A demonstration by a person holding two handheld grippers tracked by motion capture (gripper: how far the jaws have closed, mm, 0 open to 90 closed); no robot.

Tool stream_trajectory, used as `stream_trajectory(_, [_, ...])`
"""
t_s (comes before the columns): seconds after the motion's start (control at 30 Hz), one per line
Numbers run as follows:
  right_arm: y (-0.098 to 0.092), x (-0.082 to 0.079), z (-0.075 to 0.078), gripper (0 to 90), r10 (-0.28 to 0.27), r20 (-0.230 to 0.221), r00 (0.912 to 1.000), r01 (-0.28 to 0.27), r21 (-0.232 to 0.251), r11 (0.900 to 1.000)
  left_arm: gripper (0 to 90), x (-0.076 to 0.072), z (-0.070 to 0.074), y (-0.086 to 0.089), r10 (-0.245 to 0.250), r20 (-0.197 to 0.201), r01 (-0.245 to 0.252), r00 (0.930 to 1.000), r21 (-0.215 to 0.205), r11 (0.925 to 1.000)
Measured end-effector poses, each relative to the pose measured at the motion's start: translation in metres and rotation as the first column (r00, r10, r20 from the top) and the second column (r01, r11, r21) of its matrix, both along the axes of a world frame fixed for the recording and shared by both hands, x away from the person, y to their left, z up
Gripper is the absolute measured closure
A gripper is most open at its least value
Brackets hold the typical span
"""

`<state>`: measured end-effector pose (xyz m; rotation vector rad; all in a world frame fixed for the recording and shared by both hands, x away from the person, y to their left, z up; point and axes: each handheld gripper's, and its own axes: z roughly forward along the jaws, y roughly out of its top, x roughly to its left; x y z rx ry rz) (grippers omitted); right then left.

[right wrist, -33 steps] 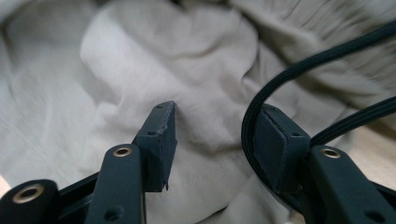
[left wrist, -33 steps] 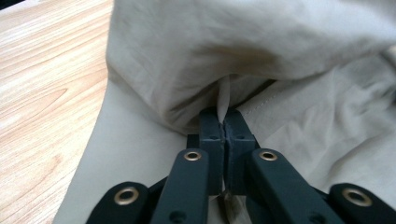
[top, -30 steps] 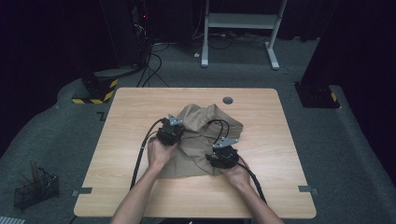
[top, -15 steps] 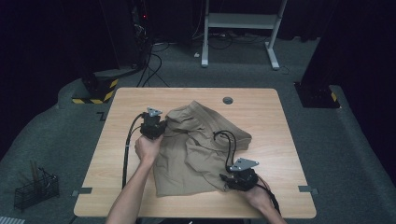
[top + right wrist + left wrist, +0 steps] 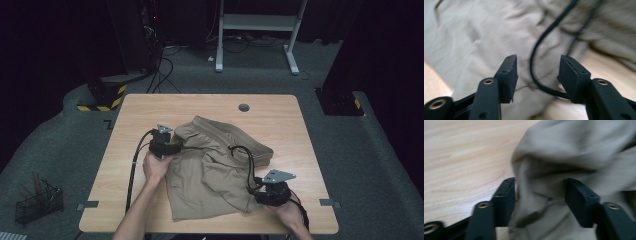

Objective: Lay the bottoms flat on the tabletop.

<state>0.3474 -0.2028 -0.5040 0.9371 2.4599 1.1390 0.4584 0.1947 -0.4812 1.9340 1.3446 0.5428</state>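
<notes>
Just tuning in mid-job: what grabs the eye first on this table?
A crumpled khaki garment sprawls across the near middle of the wooden table. The left gripper sits at its left edge, jaws just opened with loose cloth between them. The right gripper stands open at the garment's near right corner, its black cable looping over the fabric.

Grey carpet floor [image 5: 380,165], dark surroundings

You look down from above your side at the whole table [image 5: 210,107]; both gripper cameras sit close over the same tan shorts [image 5: 210,170].
</notes>
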Motion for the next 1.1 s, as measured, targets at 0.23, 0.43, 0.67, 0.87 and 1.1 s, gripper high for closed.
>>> stream_trajectory(0.23, [-0.034,0.02,0.009,41.5,-0.225,0.049,0.9732,0.221,0.069,0.973,30.1,-0.012,0.019,-0.008,-0.099,0.086,0.105,0.9914,-0.066,0.9923])
stream_trajectory(0.43, [-0.05,0.055,0.003,34.7,-0.326,0.015,0.9453,0.324,0.084,0.943,27.2,0.002,0.017,-0.022,-0.133,0.068,0.138,0.9888,-0.078,0.9874])
stream_trajectory(0.67, [-0.04,0.08,-0.011,45.2,-0.265,-0.057,0.9626,0.27,0.116,0.956,47.2,0.027,-0.004,-0.031,-0.145,-0.022,0.141,0.9892,-0.115,0.9833])
stream_trajectory(0.87, [-0.039,0.074,-0.004,76.0,-0.221,-0.002,0.9753,0.219,0.132,0.967,81.3,0.019,-0.007,-0.029,-0.187,-0.043,0.181,0.9814,-0.117,0.9764])
stream_trajectory(1.1, [-0.039,0.063,0.02,81.7,-0.183,0.083,0.9797,0.17,0.139,0.976,84.3,0.013,0.011,-0.022,-0.182,0.001,0.18,0.9834,-0.116,0.9767])
